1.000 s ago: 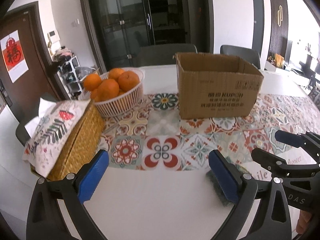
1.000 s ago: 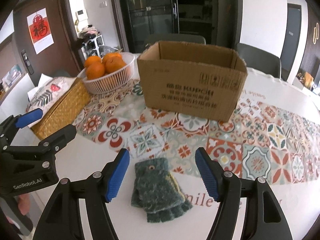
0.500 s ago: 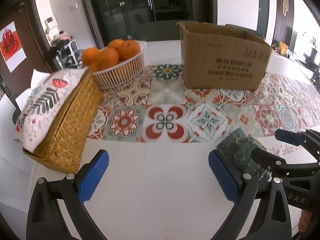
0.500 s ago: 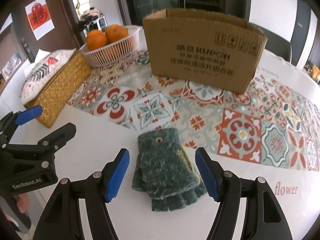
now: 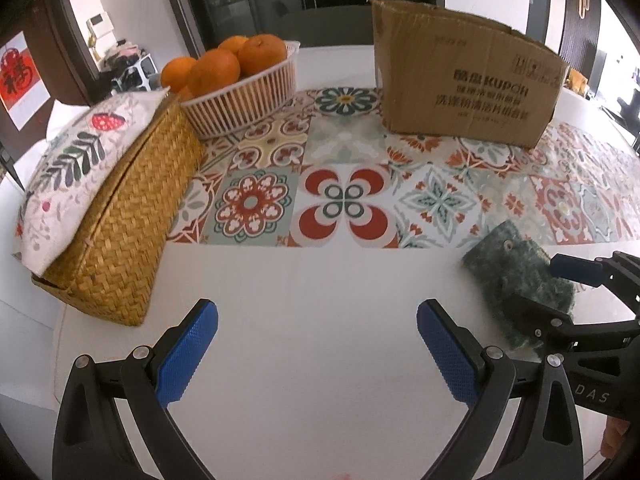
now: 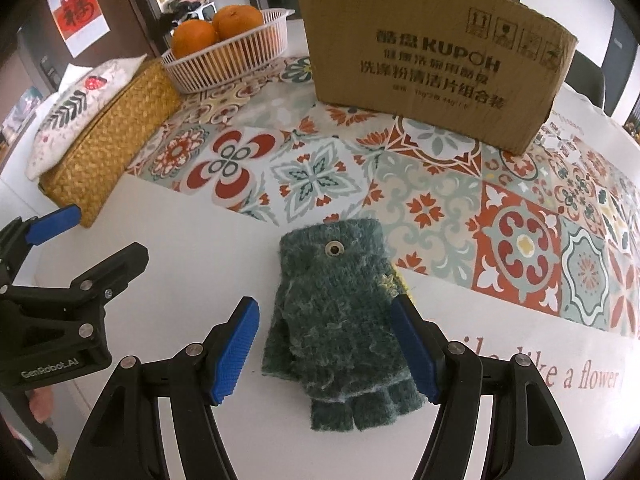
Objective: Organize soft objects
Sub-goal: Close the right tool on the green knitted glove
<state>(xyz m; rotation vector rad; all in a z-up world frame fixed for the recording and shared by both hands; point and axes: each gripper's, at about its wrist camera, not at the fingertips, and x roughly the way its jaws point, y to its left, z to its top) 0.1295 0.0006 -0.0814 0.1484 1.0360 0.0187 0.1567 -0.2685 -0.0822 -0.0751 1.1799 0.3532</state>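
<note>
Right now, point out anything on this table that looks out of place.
The green knitted glove lies loose on the white tablecloth, between the open pads of the right tool, not in the cardboard box. Nothing else stands out.

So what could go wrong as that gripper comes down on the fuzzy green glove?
The right gripper is open astride the green glove, so shutting may pinch only the top fuzzy layer and let the rest sag. The glove's far end overlaps the patterned mat, which might drag along. The left gripper is close and could bump in.
</note>
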